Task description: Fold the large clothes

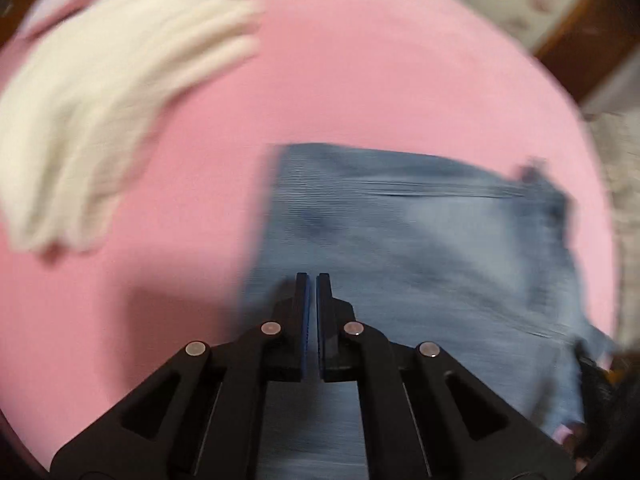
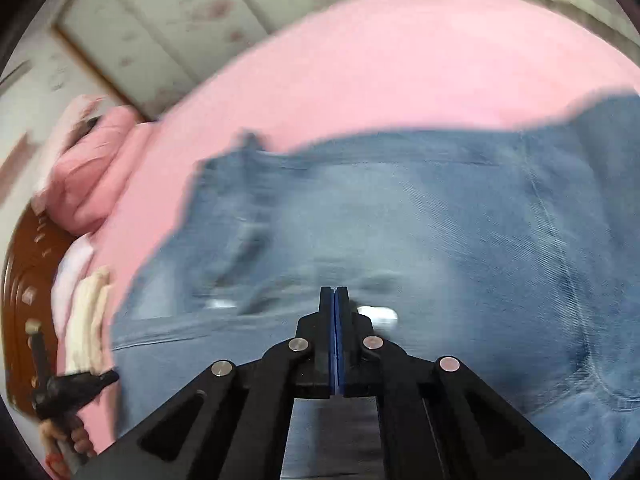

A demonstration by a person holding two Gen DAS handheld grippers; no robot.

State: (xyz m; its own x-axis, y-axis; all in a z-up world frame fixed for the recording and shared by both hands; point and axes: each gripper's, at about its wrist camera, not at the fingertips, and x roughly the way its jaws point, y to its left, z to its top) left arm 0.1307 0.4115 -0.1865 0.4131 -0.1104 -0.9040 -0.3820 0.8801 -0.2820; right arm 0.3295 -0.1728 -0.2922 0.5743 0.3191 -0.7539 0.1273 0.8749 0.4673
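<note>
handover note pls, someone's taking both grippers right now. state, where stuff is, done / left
Left hand-held gripper: jaws nearly closed with a thin gap, nothing visibly pinched, over the near-left part of the jeans.
Right hand-held gripper: jaws shut pad to pad, no cloth seen between them, over the jeans' middle.
Jeans lie on the pink bed sheet, apparently already folded at least once into a compact block; motion blur hides the details.
White garment lies bunched on the sheet, left of the jeans, unfolded.
Left: check or finish the jeans fold, then fold the white garment.

Bedroom: pink-sheeted bed (image 2: pixel 400 60), pillow (image 2: pixel 92 168), wooden headboard (image 2: pixel 24 264).
</note>
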